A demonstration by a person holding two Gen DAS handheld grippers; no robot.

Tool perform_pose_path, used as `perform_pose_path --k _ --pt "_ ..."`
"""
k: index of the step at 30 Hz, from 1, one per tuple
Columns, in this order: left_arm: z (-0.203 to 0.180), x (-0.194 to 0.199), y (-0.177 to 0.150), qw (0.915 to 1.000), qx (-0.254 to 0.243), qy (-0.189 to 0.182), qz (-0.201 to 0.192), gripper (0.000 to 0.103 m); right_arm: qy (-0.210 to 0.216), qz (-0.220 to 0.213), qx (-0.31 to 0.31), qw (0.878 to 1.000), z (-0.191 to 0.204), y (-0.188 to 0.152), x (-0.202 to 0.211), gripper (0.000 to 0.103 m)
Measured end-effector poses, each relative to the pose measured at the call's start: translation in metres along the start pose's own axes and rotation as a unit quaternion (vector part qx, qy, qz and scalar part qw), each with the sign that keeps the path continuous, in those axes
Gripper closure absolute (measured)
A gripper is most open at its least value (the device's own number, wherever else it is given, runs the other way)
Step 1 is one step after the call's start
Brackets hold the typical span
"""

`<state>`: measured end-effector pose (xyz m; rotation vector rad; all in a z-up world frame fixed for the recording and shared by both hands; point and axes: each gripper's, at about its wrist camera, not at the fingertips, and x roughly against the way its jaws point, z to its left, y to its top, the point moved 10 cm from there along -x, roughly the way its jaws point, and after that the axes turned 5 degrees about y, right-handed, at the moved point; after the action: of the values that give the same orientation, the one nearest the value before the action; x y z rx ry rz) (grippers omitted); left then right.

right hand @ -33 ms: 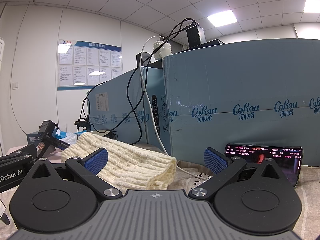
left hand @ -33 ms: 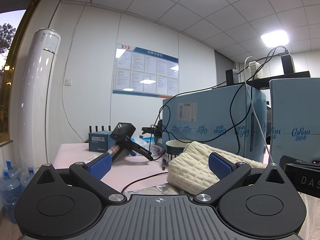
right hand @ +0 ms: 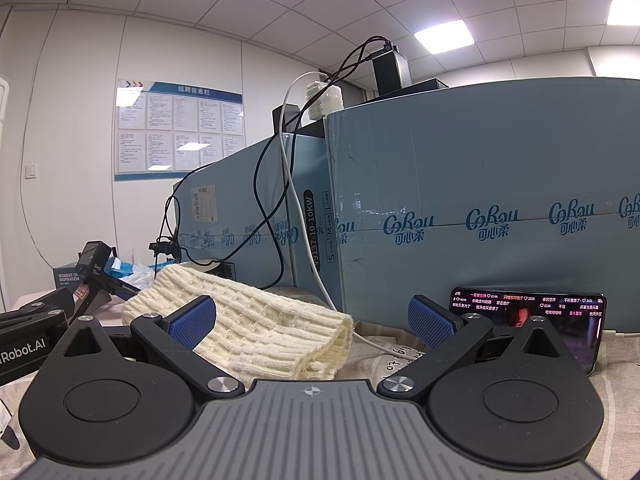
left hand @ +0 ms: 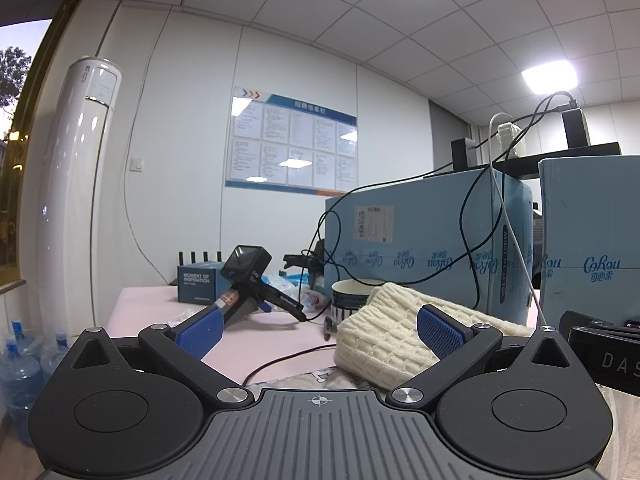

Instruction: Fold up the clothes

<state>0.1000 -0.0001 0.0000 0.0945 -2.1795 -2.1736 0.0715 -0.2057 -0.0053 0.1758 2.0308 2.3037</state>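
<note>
In the left wrist view, your left gripper [left hand: 320,330] had its fingers spread wide and released, grasping nothing. The cream knit garment [left hand: 394,338] lay folded at centre right on the table [left hand: 160,304], its left end between the blue pads. Only this view showed three water bottles [left hand: 18,360] at lower left.

In the right wrist view, your right gripper [right hand: 314,320] was equally released. The garment [right hand: 248,320] sat left of centre; a phone [right hand: 528,320], seen only here, leaned against two blue boxes [right hand: 480,200].

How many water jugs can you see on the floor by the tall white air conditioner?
3 water jugs, clustered at the left view's lower left edge beside the tall white air conditioner: one nearest, one behind it, one at the edge. More may be hidden.
</note>
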Motion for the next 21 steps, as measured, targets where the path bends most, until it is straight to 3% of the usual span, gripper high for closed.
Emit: perform_pose_path --k 21 --pt "-0.0013 -0.0011 -0.0004 1.0 -0.001 0.0 0.002 0.0 0.0 0.0 0.0 1.0 -0.0001 0.0005 -0.0001 0.0"
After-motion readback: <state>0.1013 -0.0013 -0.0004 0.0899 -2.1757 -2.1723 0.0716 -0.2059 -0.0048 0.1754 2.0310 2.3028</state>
